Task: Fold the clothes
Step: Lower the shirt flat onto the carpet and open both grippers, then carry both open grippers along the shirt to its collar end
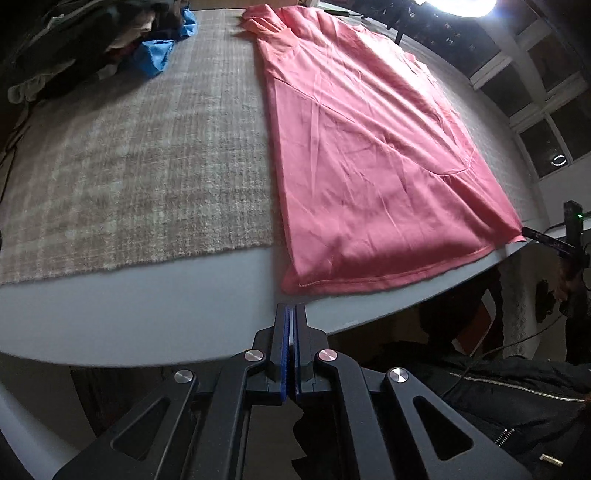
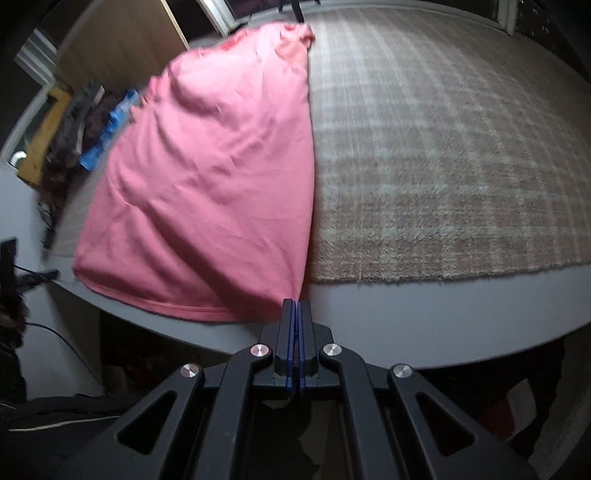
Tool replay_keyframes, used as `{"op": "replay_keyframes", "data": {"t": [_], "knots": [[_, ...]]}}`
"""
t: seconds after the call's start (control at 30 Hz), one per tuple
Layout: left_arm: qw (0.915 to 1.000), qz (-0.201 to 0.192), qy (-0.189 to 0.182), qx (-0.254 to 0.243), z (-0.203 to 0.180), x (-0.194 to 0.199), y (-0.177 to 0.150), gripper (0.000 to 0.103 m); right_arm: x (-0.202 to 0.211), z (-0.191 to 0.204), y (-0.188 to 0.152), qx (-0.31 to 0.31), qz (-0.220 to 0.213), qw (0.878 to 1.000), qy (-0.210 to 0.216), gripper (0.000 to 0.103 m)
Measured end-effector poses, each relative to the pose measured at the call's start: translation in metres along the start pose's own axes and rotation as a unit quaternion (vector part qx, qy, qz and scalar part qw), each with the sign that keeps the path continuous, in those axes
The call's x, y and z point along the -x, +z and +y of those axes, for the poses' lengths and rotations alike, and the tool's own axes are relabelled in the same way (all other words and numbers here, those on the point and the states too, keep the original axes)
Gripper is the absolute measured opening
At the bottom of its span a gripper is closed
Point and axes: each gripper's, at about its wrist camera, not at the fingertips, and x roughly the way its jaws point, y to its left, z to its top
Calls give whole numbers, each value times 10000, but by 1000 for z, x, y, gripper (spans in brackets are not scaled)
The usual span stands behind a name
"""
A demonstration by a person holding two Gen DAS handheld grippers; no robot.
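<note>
A pink garment (image 1: 369,155) lies flat and lengthwise on a beige plaid blanket (image 1: 129,166), its hem hanging over onto the grey table (image 1: 147,306). My left gripper (image 1: 290,306) is shut just short of the hem's near-left corner, and I see no cloth between its blue pads. In the right wrist view the pink garment (image 2: 207,177) runs in taut creases down to my right gripper (image 2: 296,302), which is shut on the hem's other corner. The left wrist view also shows the right gripper (image 1: 532,233) at that corner, at the table's edge.
A pile of dark clothes (image 1: 92,48) with a blue cloth (image 1: 155,55) sits at the far left of the blanket. A bright lamp (image 1: 458,5) and windows (image 1: 535,92) lie beyond the table. Dark clothing and cables lie below the near edge.
</note>
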Motion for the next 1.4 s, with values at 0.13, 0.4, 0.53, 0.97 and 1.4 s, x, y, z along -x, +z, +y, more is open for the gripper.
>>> {"op": "replay_keyframes", "data": {"t": [0.13,0.4,0.53,0.97,1.4], "knots": [[9998,5,-205,-24,-4,-7,8,19,0,1,6,-45,-17,10000,-9,28],[9994,121,-310,-69,-10,-35,24,35,-9,-3,11,-58,-29,9998,-198,38],[9984,333,-424,-155,-10,-50,24,0,-19,1,14,3,49,9995,-319,38],[9967,149,-607,510,37,-20,1,19,-7,24,31,144,229,9985,-468,38],[9938,-856,-27,-709,21,35,161,24,68,31,154,-48,-1453,9886,-392,38]]}}
